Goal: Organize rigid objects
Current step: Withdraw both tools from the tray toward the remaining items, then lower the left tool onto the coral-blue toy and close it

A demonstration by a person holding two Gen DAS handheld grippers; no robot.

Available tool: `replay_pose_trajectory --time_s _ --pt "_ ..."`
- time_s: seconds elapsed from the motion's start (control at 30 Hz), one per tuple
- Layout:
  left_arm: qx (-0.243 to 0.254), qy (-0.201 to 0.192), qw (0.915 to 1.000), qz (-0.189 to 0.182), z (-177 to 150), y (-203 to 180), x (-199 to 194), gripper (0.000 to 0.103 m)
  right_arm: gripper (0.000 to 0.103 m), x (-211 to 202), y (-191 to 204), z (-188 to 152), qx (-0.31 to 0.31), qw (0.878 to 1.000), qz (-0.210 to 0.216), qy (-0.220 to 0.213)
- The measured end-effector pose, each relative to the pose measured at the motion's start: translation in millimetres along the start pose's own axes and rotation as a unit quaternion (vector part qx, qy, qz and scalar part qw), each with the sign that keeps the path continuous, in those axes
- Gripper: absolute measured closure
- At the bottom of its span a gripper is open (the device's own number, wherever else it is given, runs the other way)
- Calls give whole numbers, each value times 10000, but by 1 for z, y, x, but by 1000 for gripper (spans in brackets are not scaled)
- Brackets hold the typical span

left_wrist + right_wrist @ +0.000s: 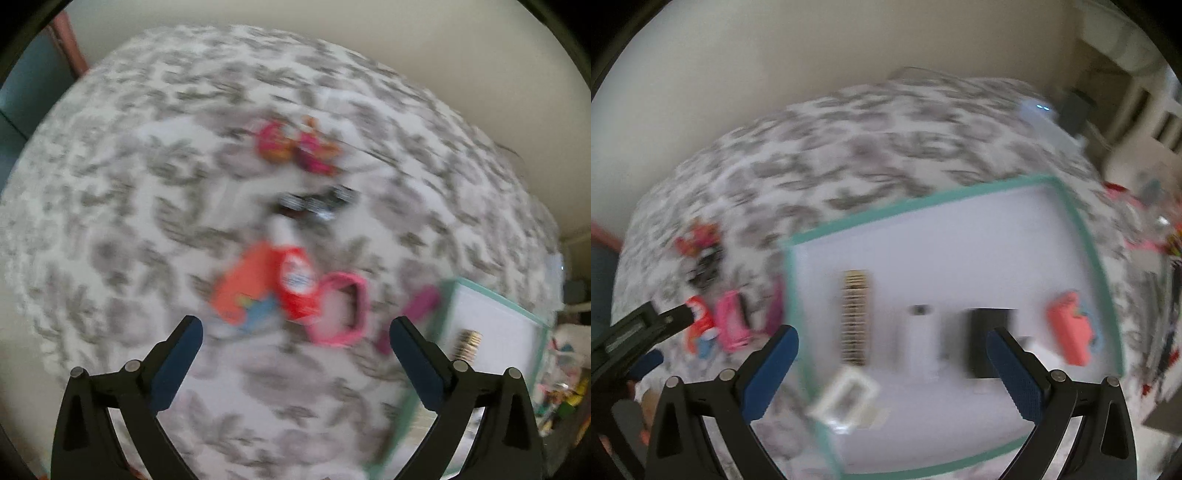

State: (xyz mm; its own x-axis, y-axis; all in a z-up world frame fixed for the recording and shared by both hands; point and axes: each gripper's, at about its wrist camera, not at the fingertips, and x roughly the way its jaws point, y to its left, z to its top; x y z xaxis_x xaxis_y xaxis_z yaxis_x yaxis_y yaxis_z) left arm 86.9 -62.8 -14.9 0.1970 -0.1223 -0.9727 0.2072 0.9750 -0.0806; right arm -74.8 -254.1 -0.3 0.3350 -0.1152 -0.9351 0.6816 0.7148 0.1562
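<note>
Left wrist view: left gripper [295, 328], fingers apart, is hovering over red bottle [297, 284]; right gripper [892, 338], fingers apart, is hovering over teal-rimmed tray [1082, 236].

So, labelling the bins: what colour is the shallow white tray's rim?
Teal green rim, clearest in the right wrist view.

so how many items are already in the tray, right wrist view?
5, though blur may hide more. In the tray: a brown comb-like piece, a white block, a black block, a coral piece, and a white frame on its near-left rim.
</note>
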Motion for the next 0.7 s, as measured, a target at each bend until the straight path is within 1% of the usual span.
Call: replay_pose_trajectory --time_s 0.07,0.1,0.17,0.27,0.4,0.47,0.53,0.7 --pt "-26 -89 9997 236 3 16 -3 2 0 0 18 -2 -169 9996 234 -8" --pt "-41 -100 9995 289 4 23 -4 2 0 0 27 -3 -270 9991 329 -7" --pt "-117 -122 9994 310 6 36 -7 2 0 2 47 -6 -519 9977 424 -29" --pt "-316 -173 9989 309 10 58 -12 2 0 3 68 -9 -797 9958 441 -97" --pt "-572 -233 9976 318 18 82 -17 2 0 8 86 -11 -942 9935 638 -97" --pt "-632 -250 9971 347 21 89 -17 2 0 12 93 -11 -984 9926 708 -62" --pt "-626 -212 9970 394 23 93 -13 2 0 18 99 -10 -1019 9925 681 -25" --pt "-508 18 9980 365 26 89 6 2 0 38 111 -10 -1063 9911 773 195"
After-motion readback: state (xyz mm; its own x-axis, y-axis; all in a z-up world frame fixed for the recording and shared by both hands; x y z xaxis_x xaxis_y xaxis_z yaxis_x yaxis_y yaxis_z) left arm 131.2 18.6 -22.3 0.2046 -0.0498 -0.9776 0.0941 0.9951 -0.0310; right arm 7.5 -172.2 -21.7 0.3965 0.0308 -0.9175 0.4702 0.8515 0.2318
